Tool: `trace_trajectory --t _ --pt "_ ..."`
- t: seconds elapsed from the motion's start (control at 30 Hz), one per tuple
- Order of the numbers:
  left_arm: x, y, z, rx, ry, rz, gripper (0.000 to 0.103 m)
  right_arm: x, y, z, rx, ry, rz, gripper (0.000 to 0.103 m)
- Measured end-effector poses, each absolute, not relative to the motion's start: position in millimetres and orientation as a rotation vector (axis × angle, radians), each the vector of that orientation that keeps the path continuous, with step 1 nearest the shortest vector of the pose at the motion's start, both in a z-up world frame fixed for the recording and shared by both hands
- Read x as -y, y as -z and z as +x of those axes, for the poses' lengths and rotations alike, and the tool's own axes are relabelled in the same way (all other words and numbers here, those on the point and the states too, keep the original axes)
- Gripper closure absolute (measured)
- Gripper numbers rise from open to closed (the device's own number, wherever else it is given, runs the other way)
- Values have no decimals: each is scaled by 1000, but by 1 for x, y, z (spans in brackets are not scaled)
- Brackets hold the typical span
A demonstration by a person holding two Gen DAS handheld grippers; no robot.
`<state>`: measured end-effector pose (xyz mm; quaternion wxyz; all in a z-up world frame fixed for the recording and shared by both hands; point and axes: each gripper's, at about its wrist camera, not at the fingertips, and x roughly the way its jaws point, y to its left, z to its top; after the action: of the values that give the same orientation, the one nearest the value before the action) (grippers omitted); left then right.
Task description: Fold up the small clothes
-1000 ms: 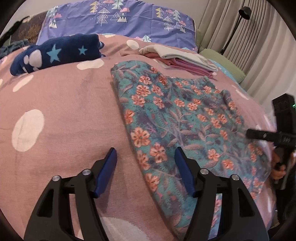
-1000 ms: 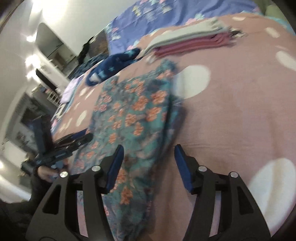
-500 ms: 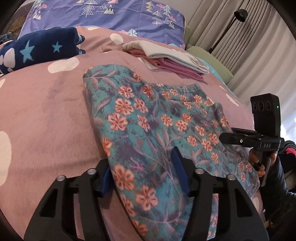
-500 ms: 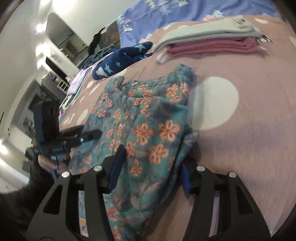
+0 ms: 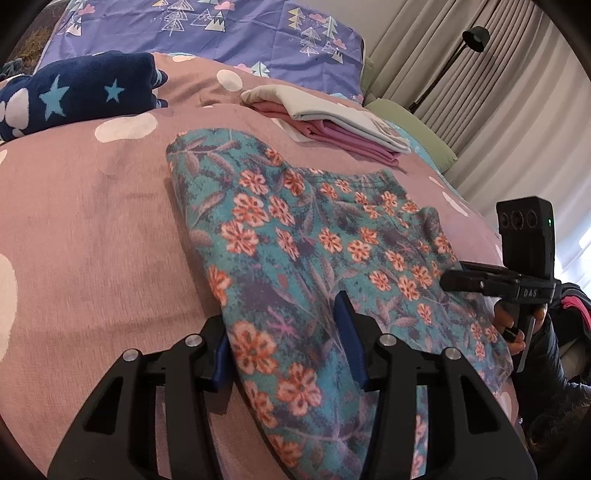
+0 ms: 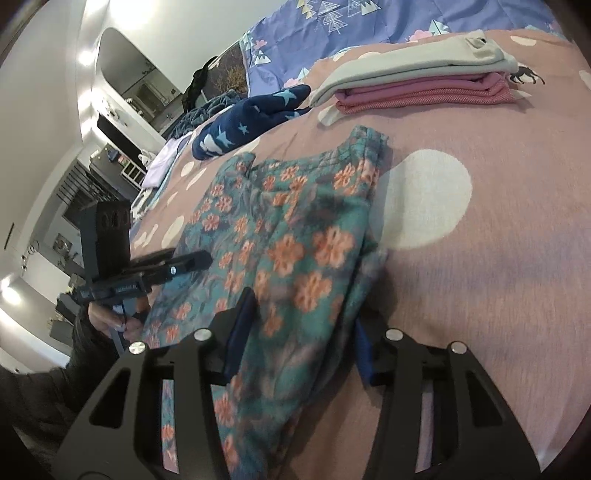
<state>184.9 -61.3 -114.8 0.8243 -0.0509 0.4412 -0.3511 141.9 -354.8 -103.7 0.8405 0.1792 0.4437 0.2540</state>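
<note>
A teal garment with orange flowers (image 5: 314, 236) lies on the pink spotted bedspread (image 5: 92, 221); it also shows in the right wrist view (image 6: 288, 236). My left gripper (image 5: 284, 343) straddles the garment's near left edge, one blue finger (image 5: 347, 332) on top of the cloth and the other under it, jaws still apart. My right gripper (image 6: 299, 332) straddles the garment's right edge the same way, jaws apart. Each gripper shows in the other's view, the right one (image 5: 517, 266) and the left one (image 6: 122, 258).
A folded stack of pink and cream clothes (image 5: 332, 122) lies beyond the garment. A navy star-patterned item (image 5: 74, 92) lies at the far left. A purple pillow (image 5: 221, 29) lies at the bed's head. A floor lamp (image 5: 472, 40) and curtains stand at the right.
Both grippers moved forward from bare bedspread onto the garment's side edges, and cloth now sits between their fingers. The jaws have narrowed a little.
</note>
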Motion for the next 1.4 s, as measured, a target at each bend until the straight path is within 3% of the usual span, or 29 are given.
trace_trajectory --t 0.23,0.43,0.7,0.77,0.9,1.4 --pt "51 117 168 -969 822 -135 54 361 106 111 -952 -585 410 53" --pt "57 119 175 -983 834 -152 54 357 108 140 -962 -602 445 53" --pt "74 121 194 -983 839 -131 66 348 114 176 -972 -584 462 63" --pt "73 121 193 -976 833 -137 74 344 115 175 -976 -574 443 65" --pt "75 112 184 -937 812 -98 82 340 108 167 -953 -537 412 79" --pt "136 -27 101 -567 822 153 84 352 -22 50 -532 -344 201 83"
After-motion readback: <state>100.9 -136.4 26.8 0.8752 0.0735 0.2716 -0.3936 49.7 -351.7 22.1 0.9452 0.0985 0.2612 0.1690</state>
